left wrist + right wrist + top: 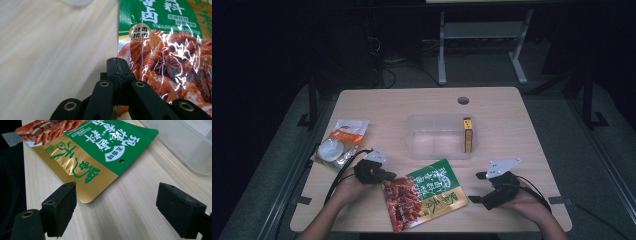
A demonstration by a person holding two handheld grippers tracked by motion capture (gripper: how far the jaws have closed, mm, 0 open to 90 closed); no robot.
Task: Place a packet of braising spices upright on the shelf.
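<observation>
A flat food pouch [427,195], green and gold with a red meat picture, lies at the table's front middle. My left gripper [387,178] is at its left corner. In the left gripper view its black jaws are pressed together [117,68] on the pouch's [170,50] left edge. My right gripper [478,188] rests on the table just right of the pouch. Its jaws stand wide apart [117,197], and the pouch's gold corner [87,195] lies ahead between them, untouched.
A clear plastic tub [412,145] stands behind the pouch with a yellow and red box [467,135] upright at its right end; its wall [185,145] shows in the right gripper view. An orange and white packet [344,140] lies at the left. A cable hole [463,100] is at the back.
</observation>
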